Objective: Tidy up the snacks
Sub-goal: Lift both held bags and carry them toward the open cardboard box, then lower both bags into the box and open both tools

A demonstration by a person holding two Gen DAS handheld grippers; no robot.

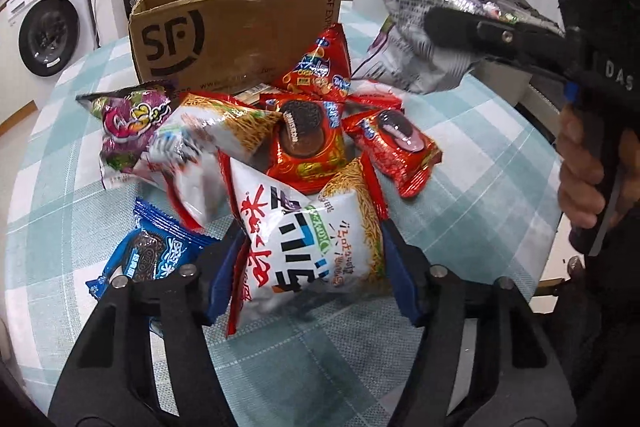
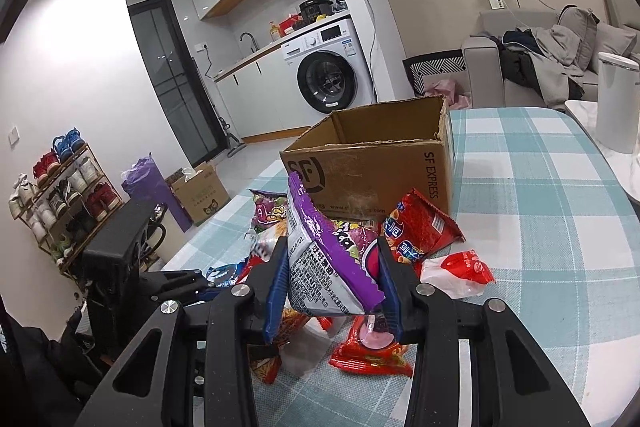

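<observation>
white-and-red foil: the noodle-snack bag [image 1: 316, 247] is the one in play. It lies at the near edge of the snack pile, right between the left gripper [image 1: 310, 267]'s blue pads [image 1: 402, 279].

long axis: runs roughly 12 to 6 in the left wrist view, so the pads come at its long sides from 9 and 3. Good angle for a pinch.

left jaws: around the bag, one pad along each side. Can't tell if they're actually biting or just framing it, the bag looks barely squashed.

purple bag: the right gripper [image 2: 330, 285] has a purple-and-silver snack bag [image 2: 320, 259] clamped tight, held up off the table [image 2: 540, 227] over the pile, tilted, top corner toward 11.

box: SF cardboard box [image 2: 372, 163] stands open at 12 from both grippers, behind the pile. From the right wrist view it's straight ahead, nothing in the way. My guess is that's where everything goes.

who's nearer: right hand [image 1: 580, 171] is up high at about 2 in the left view, already loaded, so I'd say it drops first. Left is lower and angled steeply down into the pile.

rest of pile: red cookie packs [image 1: 308, 143], a blue cookie pack [image 1: 148, 251] at 9 of the left jaws, a purple-green bag [image 1: 128, 123] at 10. All loose on the checked tablecloth.
</observation>
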